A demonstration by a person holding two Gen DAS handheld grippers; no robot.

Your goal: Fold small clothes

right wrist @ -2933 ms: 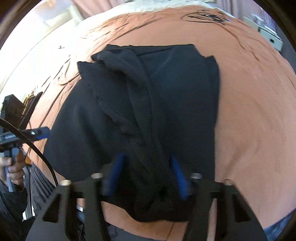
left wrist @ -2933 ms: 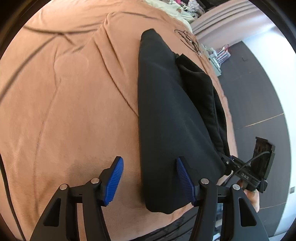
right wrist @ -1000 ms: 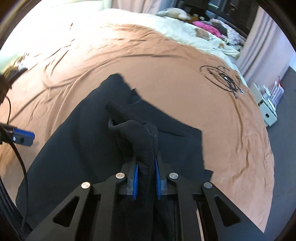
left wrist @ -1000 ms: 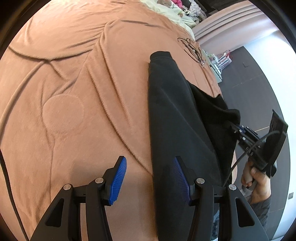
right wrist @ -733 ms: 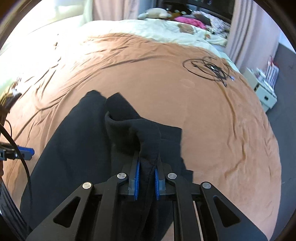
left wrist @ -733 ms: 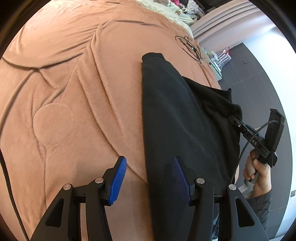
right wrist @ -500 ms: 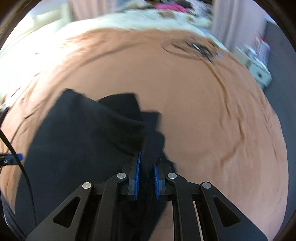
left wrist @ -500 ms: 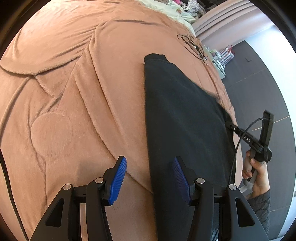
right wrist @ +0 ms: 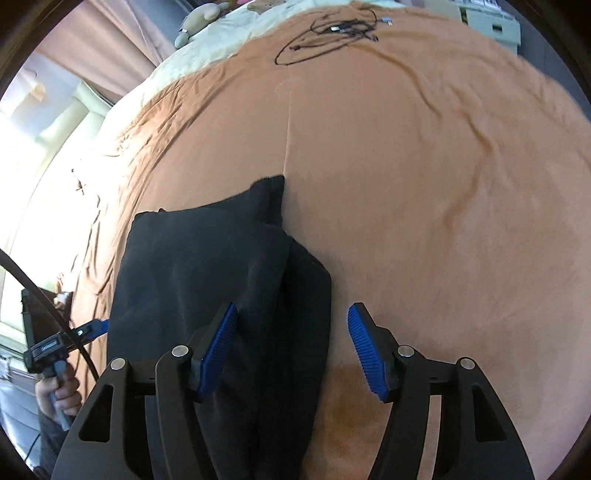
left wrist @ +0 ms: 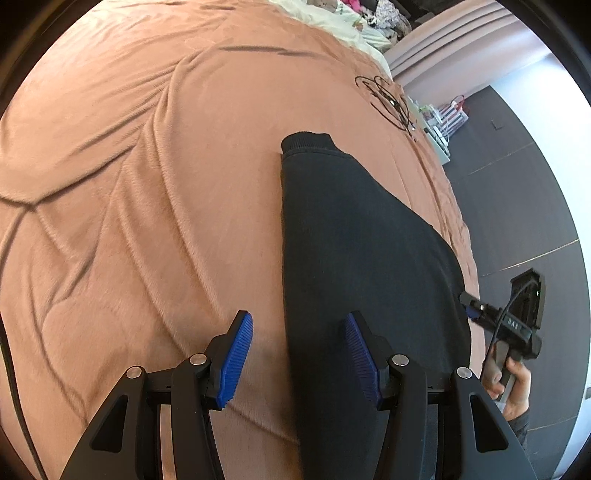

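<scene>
A black garment (left wrist: 354, 258) lies folded lengthwise on the brown blanket (left wrist: 147, 221), its ribbed cuff (left wrist: 306, 142) at the far end. My left gripper (left wrist: 297, 363) hovers open over the garment's left edge, pads apart and gripping nothing. In the right wrist view the same black garment (right wrist: 221, 280) lies in a narrow fold. My right gripper (right wrist: 291, 350) has its jaws opening; the garment's right edge lies between the pads, which do not press on it. The right gripper's body (left wrist: 517, 321) and the hand holding it show at the left view's right edge.
A coil of black cable (right wrist: 332, 29) lies on the blanket's far part. Pale bedding with soft toys (right wrist: 207, 22) is beyond it. A white shelf unit (left wrist: 439, 122) stands on the dark floor (left wrist: 517, 192) past the bed's edge. The left gripper's handle and hand (right wrist: 55, 362) appear at left.
My right gripper let go of the garment's flap, which now lies flat across the body. It rolled and sank. My left gripper shifted slightly along the garment's left edge, still open.
</scene>
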